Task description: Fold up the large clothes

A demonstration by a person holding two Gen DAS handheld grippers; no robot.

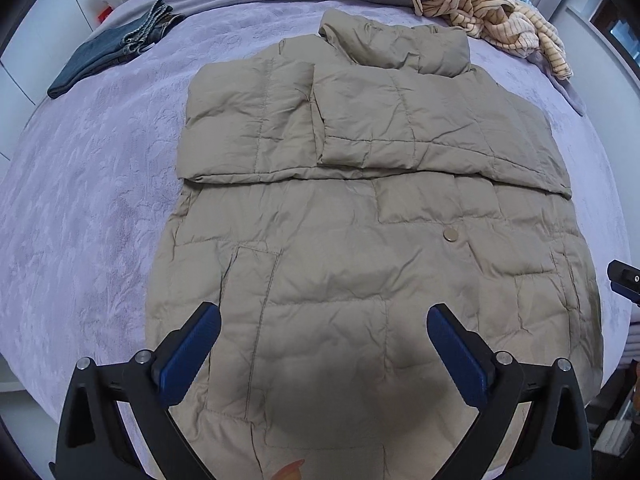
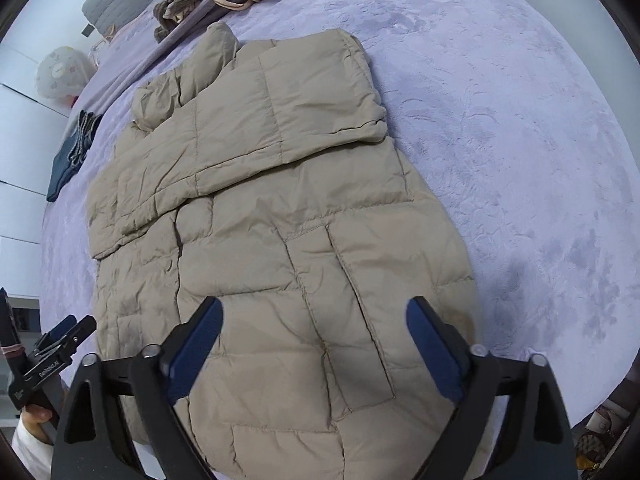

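A tan quilted puffer jacket (image 1: 360, 208) lies flat on the purple bedspread (image 1: 92, 200), collar far, hem near me. Both sleeves are folded across its chest. It also shows in the right wrist view (image 2: 280, 220). My left gripper (image 1: 324, 320) is open and empty, hovering above the hem's left part near a pocket. My right gripper (image 2: 314, 316) is open and empty, above the hem's right part. The left gripper's body shows at the lower left of the right wrist view (image 2: 48, 356).
Folded dark jeans (image 1: 108, 56) lie at the far left of the bed. A heap of striped cream and brown clothes (image 1: 492, 4) sits at the far right. The bed's edge runs close below the hem. A wide bare stretch of bedspread (image 2: 520, 160) lies right of the jacket.
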